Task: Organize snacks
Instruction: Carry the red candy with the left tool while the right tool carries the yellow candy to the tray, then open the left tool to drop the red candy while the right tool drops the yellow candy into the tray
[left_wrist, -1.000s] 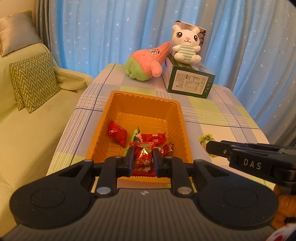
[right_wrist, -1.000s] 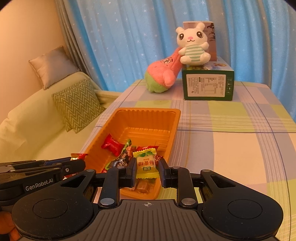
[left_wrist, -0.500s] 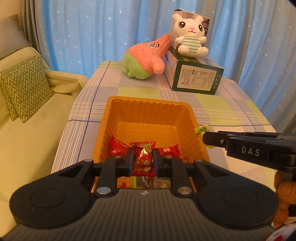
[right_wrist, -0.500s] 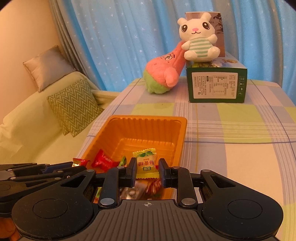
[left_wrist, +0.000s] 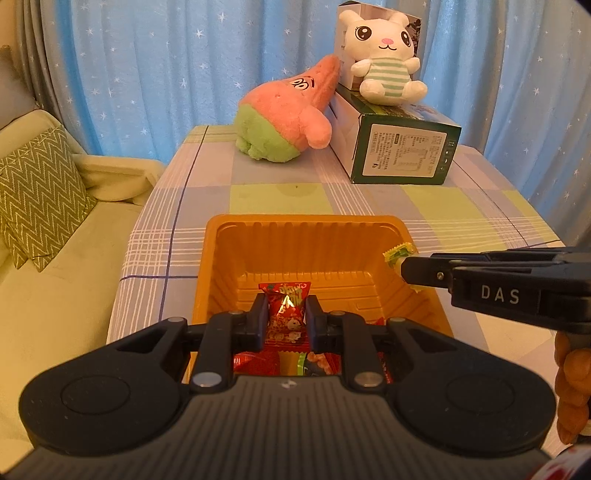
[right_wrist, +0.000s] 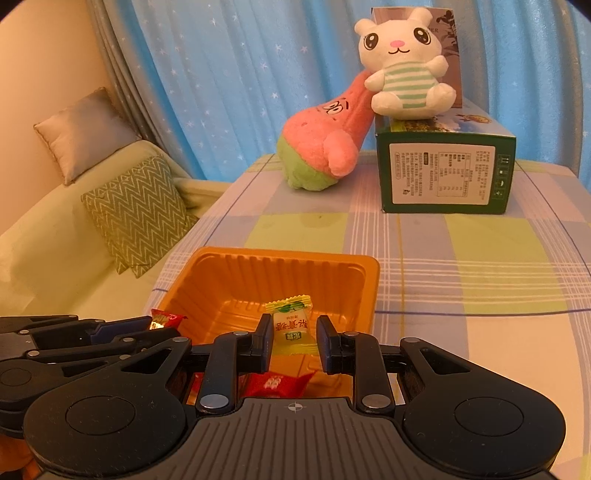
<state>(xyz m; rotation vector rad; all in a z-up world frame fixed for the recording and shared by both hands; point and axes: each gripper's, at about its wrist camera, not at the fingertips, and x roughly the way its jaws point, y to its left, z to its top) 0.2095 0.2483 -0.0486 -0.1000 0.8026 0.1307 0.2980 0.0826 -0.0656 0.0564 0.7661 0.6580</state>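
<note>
An orange tray (left_wrist: 306, 236) (right_wrist: 280, 269) sits on the checked tablecloth with several wrapped snacks at its near end. My left gripper (left_wrist: 286, 314) is shut on a red snack packet (left_wrist: 286, 306) and holds it above the tray's middle. My right gripper (right_wrist: 293, 332) has its jaws slightly apart, and a yellow candy (right_wrist: 291, 325) sits between them over the tray; the right finger looks clear of the wrapper. In the left wrist view the right gripper (left_wrist: 406, 269) reaches in from the right with the yellow candy (left_wrist: 399, 254) at its tip.
A pink and green plush (left_wrist: 288, 118) and a green box (left_wrist: 399, 151) with a white bunny plush (left_wrist: 384, 66) on it stand at the table's far end. A sofa with a zigzag cushion (left_wrist: 37, 199) lies to the left. Blue curtains hang behind.
Both grippers have moved forward over the tray toward its far end, each with its snack. The right gripper's jaws have widened a little around the yellow candy.
</note>
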